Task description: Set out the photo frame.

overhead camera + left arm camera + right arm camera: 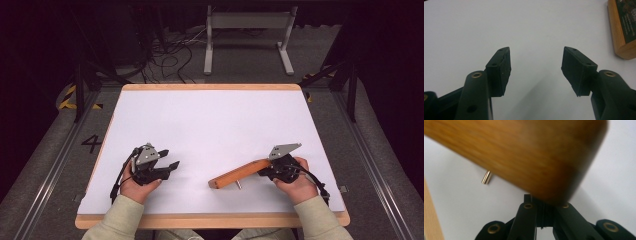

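Observation:
A long orange-brown wooden bar [237,174] lies slanted over the white table top [210,120], near the front right. A short metal pin [238,185] sticks out of its lower side near the left end. My right gripper [263,170] is shut on the bar's right end. In the right gripper view the blurred bar [524,152] spans the top, the pin [486,177] shows below it, and my right gripper [544,203] has its jaws drawn close under the wood. My left gripper [169,158] stands open at the front left, nothing between its pads [501,70].
The left gripper view catches the bar's end [621,37], with a dark label on it, at the top right. The table has a light wooden rim [210,220]. Beyond it are a dark floor with cables [165,55] and a white metal frame [247,35].

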The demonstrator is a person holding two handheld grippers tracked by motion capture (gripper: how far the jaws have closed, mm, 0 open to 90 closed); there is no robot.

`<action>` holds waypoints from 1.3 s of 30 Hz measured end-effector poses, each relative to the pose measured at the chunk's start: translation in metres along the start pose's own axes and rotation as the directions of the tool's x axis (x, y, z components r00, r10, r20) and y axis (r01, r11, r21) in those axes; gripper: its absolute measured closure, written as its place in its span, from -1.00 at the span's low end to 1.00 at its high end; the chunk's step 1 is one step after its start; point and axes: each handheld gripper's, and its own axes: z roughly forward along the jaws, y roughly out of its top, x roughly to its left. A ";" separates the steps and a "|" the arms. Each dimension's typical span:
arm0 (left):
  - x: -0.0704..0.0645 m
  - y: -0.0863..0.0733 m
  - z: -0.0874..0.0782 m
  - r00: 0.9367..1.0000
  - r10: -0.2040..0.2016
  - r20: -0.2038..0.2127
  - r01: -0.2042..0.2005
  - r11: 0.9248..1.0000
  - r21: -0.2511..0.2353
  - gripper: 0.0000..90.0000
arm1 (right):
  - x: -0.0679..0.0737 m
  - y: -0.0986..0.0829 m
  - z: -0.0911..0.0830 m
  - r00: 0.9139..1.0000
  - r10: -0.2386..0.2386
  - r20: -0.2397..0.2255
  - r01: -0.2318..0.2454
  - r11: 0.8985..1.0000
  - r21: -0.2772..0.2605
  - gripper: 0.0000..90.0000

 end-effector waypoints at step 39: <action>0.001 -0.008 0.002 1.000 -0.018 0.021 0.017 0.999 0.036 -0.07 | -0.027 0.077 0.059 0.998 -0.052 -0.032 0.053 0.999 0.003 1.00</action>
